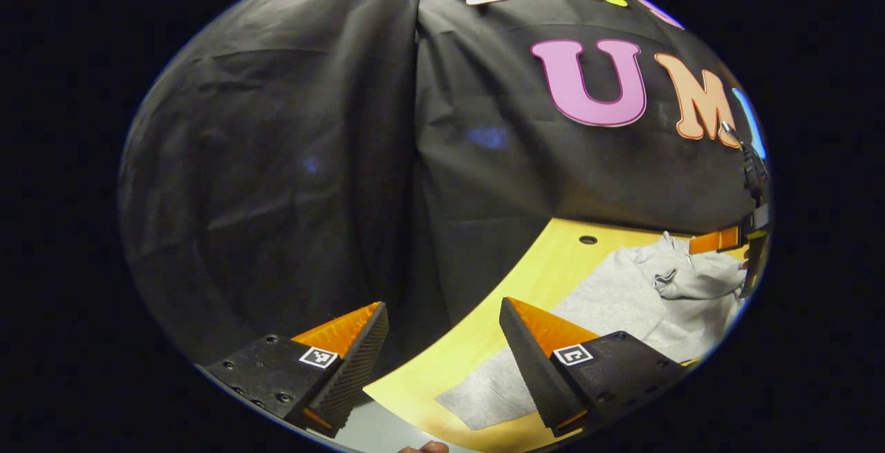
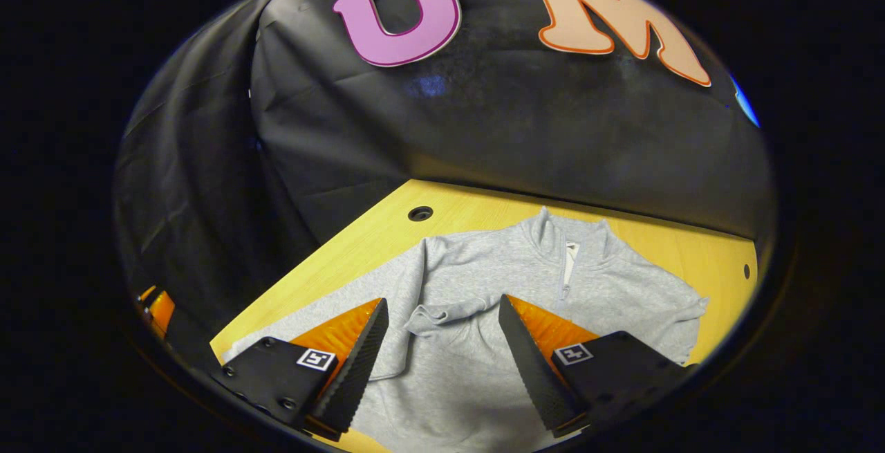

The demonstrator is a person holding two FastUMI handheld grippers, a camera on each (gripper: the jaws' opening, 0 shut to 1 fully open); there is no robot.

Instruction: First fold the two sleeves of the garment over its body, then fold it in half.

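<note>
Garment: a grey quarter-zip sweatshirt lies flat on the yellow wooden table, collar toward the booth wall, zip facing up.
Sleeves: in the right gripper view, the sleeve on the view's left already lies folded across the chest, its cuff bunched near the middle. The other sleeve, on the view's right, looks tucked in at the shoulder, though the edge of the picture is too warped to be sure.
Right gripper: fingers spread apart, holding nothing, hovering over the lower body of the sweatshirt.
Left gripper: fingers apart and empty, aimed past the table's edge toward the wall, with the sweatshirt's hem near its one finger.
Feel: soft, thick knit; probably light, limp and not slippery, so it should drape and sag from any single pinch point. Nothing fragile except that the zip adds a stiff line down the neck.
Where to grip: for the half fold, I would pinch the hem at its two corners, one gripper each, catching both layers.
Risk: a loose folded cuff may slide out when the fabric lifts.
</note>
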